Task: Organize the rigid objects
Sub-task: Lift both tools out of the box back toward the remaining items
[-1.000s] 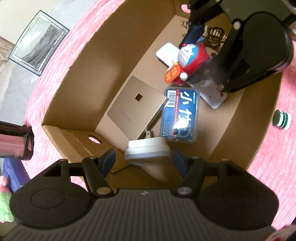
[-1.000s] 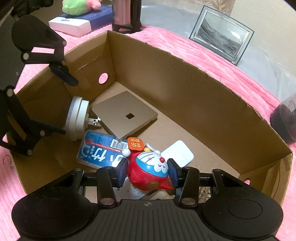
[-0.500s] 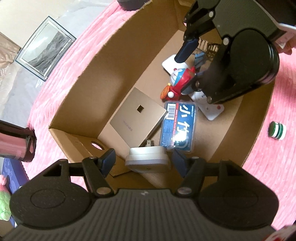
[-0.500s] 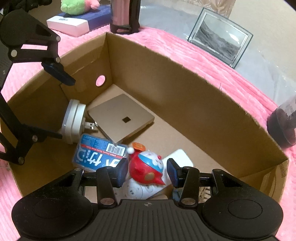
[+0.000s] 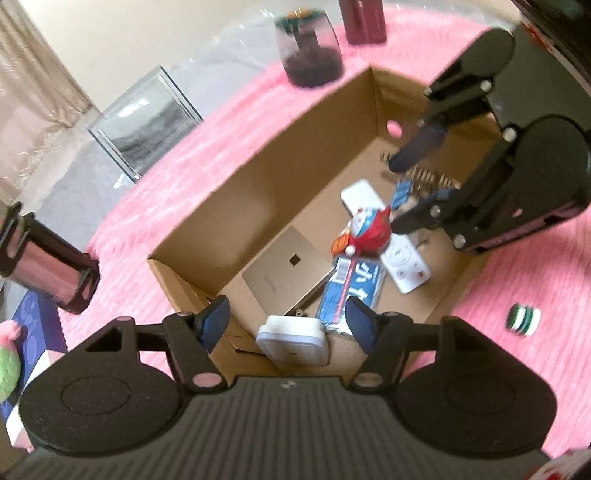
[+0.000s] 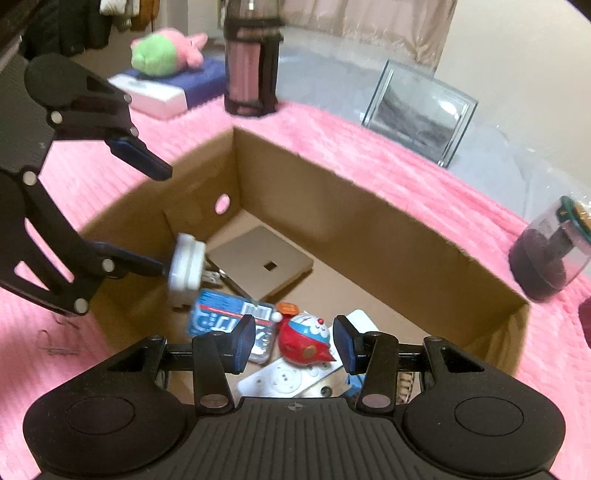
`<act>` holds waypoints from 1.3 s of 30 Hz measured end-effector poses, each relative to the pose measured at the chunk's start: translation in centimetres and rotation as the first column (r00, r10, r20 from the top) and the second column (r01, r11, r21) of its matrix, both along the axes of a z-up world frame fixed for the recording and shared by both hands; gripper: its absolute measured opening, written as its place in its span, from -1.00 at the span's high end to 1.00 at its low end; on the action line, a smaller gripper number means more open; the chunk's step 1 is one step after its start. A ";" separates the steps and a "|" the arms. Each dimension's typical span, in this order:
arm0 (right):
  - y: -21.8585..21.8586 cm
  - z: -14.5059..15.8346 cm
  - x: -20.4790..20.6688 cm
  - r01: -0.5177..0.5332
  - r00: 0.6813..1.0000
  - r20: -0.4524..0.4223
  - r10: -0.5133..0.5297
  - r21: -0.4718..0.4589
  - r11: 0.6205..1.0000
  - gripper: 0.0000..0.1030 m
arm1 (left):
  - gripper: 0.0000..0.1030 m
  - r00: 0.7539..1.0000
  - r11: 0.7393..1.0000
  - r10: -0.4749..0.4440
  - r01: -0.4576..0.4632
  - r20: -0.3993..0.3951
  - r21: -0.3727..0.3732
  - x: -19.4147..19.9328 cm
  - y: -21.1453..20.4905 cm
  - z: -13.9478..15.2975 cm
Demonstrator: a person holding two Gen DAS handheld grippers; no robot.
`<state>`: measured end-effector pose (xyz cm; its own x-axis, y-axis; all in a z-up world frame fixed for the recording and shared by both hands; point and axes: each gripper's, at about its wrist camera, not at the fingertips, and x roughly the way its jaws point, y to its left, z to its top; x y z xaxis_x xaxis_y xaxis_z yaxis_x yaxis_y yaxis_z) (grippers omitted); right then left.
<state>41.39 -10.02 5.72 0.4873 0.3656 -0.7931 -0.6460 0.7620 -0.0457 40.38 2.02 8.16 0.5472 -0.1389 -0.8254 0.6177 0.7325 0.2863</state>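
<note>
- Left gripper (image 5: 288, 323) has just been widening its jaws, released, above the white plug adapter (image 5: 293, 338), which leans against the cardboard box (image 5: 236, 184) wall.
- Right gripper (image 6: 294, 341) hangs unclenched, empty; the glossy red-and-blue figurine (image 6: 304, 338), gripped a second ago, lies on the white remote (image 6: 284, 380).
- Both grippers sit higher than before.

Red-and-blue figurine (image 6: 304, 341), white plug (image 6: 184, 271), blue case (image 6: 225, 319) inside cardboard box (image 6: 388, 236)

Pink ribbed blanket (image 6: 369, 155), beige curtain (image 6: 369, 22) (softly gathered), pale wall (image 6: 535, 55), dim indoor light
</note>
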 end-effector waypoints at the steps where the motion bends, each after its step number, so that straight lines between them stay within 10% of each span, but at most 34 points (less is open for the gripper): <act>1: -0.2 0.5 -0.8 0.003 1.000 0.008 -0.004 0.012 1.000 0.16 | -0.28 1.000 1.000 0.009 -0.009 0.013 -0.018 -0.7 0.1 0.5; 20: -3.3 5.8 -17.5 0.048 0.975 0.209 -0.077 0.138 0.989 -0.19 | -0.59 0.945 0.937 0.229 -0.149 0.234 -0.315 -16.5 2.5 5.0; 39: -6.5 2.8 -26.3 0.159 0.964 0.167 -0.206 0.258 0.953 -0.33 | -0.59 0.827 0.787 0.505 -0.324 0.246 -0.525 -28.2 3.6 1.1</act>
